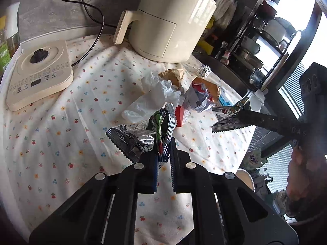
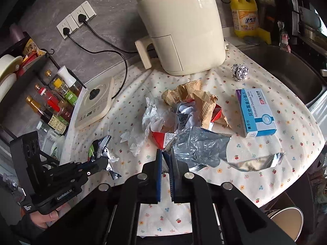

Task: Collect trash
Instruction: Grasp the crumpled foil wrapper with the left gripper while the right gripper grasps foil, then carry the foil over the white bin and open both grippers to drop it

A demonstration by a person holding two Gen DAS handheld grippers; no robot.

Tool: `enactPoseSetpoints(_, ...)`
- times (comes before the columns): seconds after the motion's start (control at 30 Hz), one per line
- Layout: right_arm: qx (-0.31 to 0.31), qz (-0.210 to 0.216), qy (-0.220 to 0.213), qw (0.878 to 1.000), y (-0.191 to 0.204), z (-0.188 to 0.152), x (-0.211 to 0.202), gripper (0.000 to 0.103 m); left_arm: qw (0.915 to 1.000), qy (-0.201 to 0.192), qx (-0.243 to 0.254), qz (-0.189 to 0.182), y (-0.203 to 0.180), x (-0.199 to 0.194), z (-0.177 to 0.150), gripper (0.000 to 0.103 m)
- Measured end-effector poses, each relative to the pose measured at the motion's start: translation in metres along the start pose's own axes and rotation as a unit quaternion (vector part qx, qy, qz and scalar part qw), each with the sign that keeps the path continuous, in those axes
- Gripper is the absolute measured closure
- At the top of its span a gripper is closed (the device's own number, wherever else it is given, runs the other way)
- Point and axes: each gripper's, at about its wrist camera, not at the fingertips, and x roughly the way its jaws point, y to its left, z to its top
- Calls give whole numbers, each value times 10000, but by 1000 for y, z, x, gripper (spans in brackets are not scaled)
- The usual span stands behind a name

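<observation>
Landmark: cream air fryer (image 2: pixel 184 30) standing at the back of the flowered tablecloth (image 2: pixel 265 163).
Left of fryer: flat cream kettle base (image 2: pixel 96 104) on the cloth's edge.
Farther left: rack of sauce bottles (image 2: pixel 51 102).
Behind-left, on wall: white power sockets (image 2: pixel 76 19) with black cords plugged in.
Right of fryer: yellow detergent bottle (image 2: pixel 244 14).
Right, beyond the cloth: dark sink (image 2: pixel 286 69).

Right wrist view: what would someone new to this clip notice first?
A heap of crumpled trash in the middle of the floral tablecloth, with a big cream air fryer behind it. A blue medicine box lies right of the heap, a foil ball beyond it. Both grippers are shut: the right gripper on a silver wrapper, the left gripper on a green snack wrapper.
</observation>
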Motion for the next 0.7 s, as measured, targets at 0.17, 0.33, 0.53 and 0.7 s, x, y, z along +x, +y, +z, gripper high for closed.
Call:
enactPoseSetpoints(0.17, -100, 33, -138, 9998, -16, -11, -31, 96, 9998, -180, 95, -52, -31, -2, 2, 93)
enactPoseSetpoints(0.33, -75, -18, -232, 9997, -53, -29, -67, 96, 9997, -143, 172, -136, -83, 11, -4, 93)
enactPoseSetpoints(0.53, 286, -151, -270, 9991, -124, -56, -115, 96, 9982, 17, 438, -416, -165, 30, -24, 93)
enactPoseSetpoints(0.7, 399, -272, -160, 9987, -178, -84, -145, 96, 9975, 223, 426, -528, -220, 52, -51, 93)
